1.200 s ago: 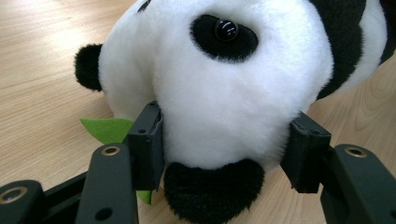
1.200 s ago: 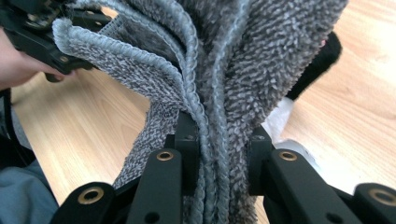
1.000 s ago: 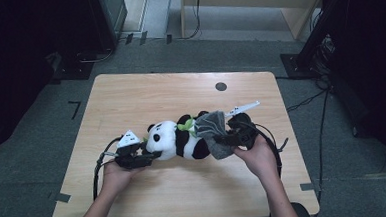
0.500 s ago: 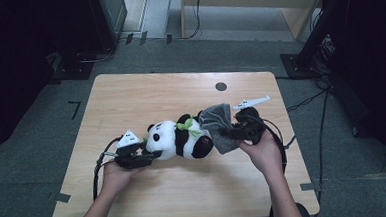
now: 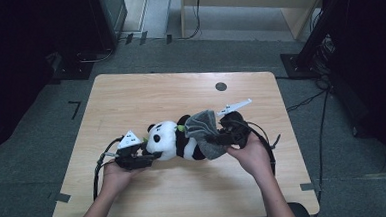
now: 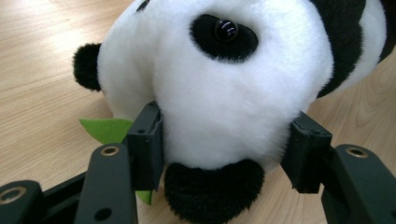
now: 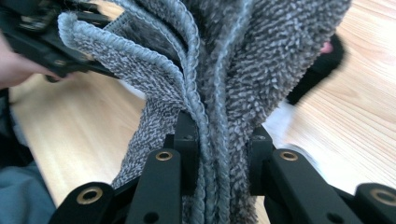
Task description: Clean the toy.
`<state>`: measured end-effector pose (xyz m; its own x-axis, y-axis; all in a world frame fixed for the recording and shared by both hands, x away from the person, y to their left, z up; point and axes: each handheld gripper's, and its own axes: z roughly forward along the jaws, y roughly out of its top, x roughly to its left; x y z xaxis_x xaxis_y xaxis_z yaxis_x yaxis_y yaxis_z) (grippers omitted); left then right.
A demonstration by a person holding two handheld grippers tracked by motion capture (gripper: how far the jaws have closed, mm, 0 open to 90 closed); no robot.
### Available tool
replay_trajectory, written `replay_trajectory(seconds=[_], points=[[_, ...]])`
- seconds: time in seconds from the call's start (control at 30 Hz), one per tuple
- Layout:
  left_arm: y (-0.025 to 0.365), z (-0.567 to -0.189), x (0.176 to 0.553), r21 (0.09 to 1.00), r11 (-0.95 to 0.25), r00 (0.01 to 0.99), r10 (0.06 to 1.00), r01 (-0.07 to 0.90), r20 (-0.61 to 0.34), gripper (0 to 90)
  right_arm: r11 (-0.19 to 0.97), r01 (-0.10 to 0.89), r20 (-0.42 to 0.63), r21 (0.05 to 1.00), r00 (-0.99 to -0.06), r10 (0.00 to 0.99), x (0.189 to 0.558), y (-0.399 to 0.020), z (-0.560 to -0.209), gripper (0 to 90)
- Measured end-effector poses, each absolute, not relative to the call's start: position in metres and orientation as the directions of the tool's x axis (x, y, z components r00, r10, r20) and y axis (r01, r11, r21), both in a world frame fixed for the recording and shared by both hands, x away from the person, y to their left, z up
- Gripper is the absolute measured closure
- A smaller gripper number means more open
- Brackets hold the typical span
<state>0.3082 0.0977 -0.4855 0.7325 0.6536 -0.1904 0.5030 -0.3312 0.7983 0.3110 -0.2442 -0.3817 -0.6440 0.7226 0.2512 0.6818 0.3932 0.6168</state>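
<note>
We note the left gripper (image 5: 151,155) clamped on the panda plush's (image 5: 175,139) head, near-centre on the surface (image 5: 130,97). Just right, the right gripper (image 5: 216,140) pinches the grey towel (image 5: 203,130) bunched against the panda's body.

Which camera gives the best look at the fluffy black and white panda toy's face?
The left gripper view: the fluffy black and white panda toy shows one glossy eye and ear up close, its head clamped by the left hand-held gripper. The high view shows the whole toy small. The right gripper view shows grey towel covering most of it.
</note>
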Motion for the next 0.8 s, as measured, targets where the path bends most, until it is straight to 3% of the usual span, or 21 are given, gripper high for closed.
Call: replay_trajectory(seconds=[0.23, 0.37, 0.8], points=[[0.099, -0.485, 0.309, 0.796, -0.324, 0.728, 0.656, 0.511, -0.199, 40.9, 0.385, 0.724, 0.18, 0.573, -0.569, 0.802, 0.32, -0.266, -0.394, 74.5], [0.099, -0.485, 0.309, 0.796, -0.327, 0.728, 0.656, 0.51, -0.197, 40.9, 0.301, 0.735, 0.234, 0.608, -0.528, 0.817, 0.336, -0.281, -0.392, 74.5], [0.099, -0.485, 0.309, 0.795, -0.328, 0.73, 0.654, 0.51, -0.198, 40.8, 0.271, 0.716, 0.259, 0.643, -0.536, 0.803, 0.388, -0.26, -0.377, 74.5]])
